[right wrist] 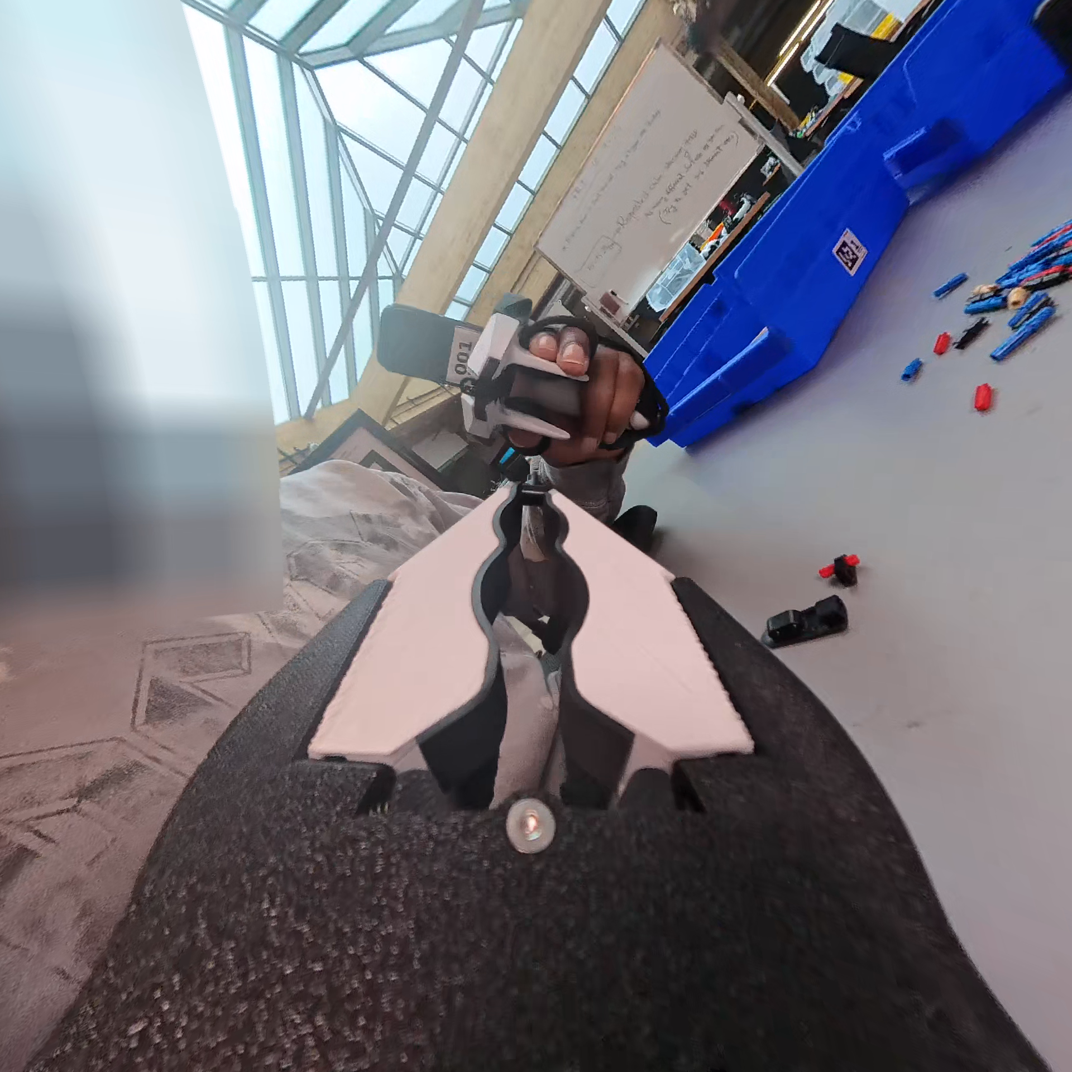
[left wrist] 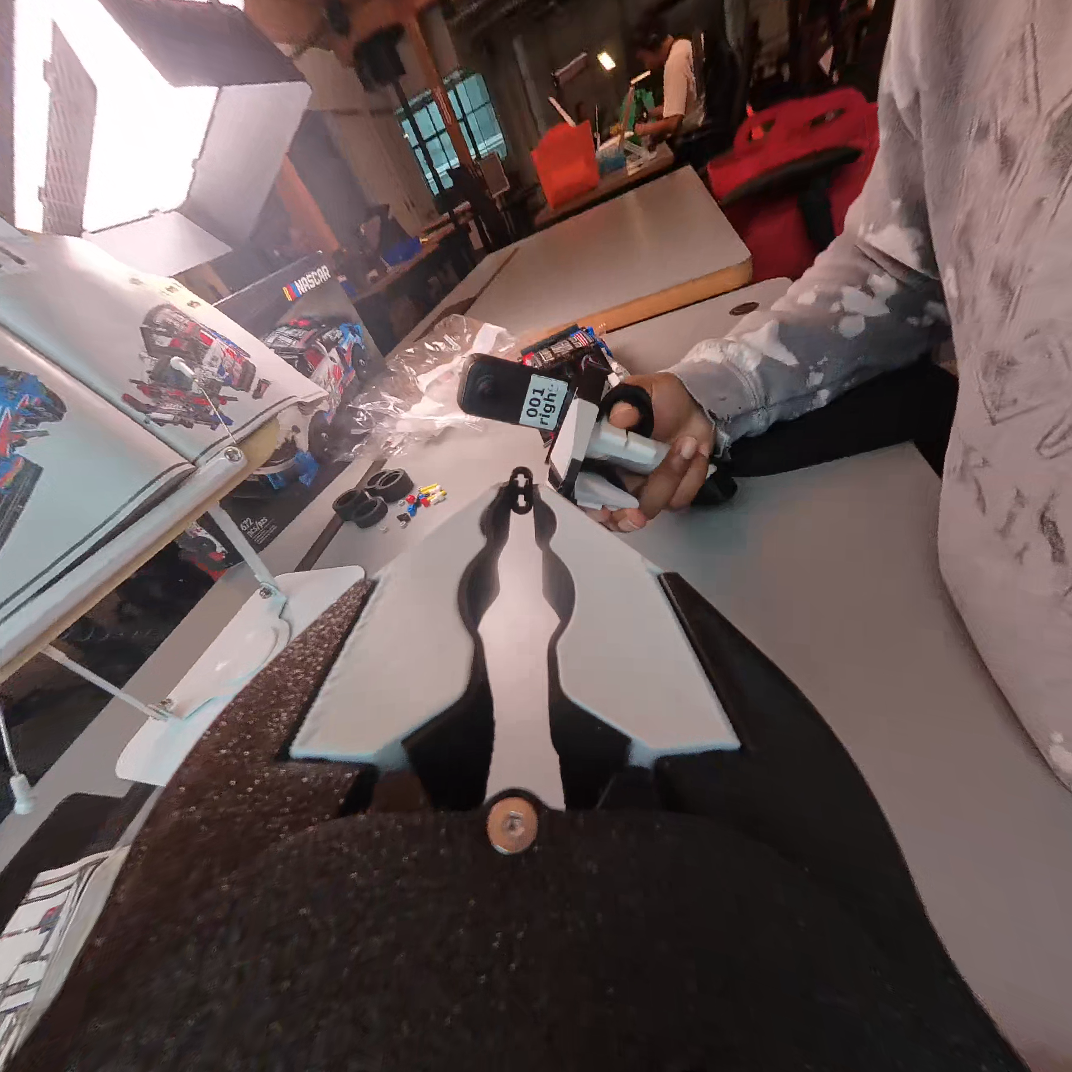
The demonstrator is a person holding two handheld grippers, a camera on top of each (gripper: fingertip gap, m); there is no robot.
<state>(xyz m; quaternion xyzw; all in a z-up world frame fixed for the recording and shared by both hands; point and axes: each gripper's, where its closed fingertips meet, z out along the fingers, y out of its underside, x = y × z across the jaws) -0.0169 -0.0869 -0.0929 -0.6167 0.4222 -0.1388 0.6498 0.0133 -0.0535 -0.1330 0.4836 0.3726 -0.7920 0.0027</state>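
My left gripper is shut on a small black connector piece with two holes, held above the grey table. Just beyond it, a hand holds my right gripper's body, with a partly built toy car behind it. In the right wrist view my right gripper is shut on a small black pin-like piece, tilted up off the table. The left gripper's body, held in a hand, is right above its tips. A grey patterned sleeve fills the left.
Black tyres and small coloured pieces lie beside a crumpled plastic bag. An instruction booklet on a white stand and the toy's box stand left. A blue bin, scattered blue and red pieces and a black piece lie right. One gripper's finger ends stand about 7 cm off the other's.
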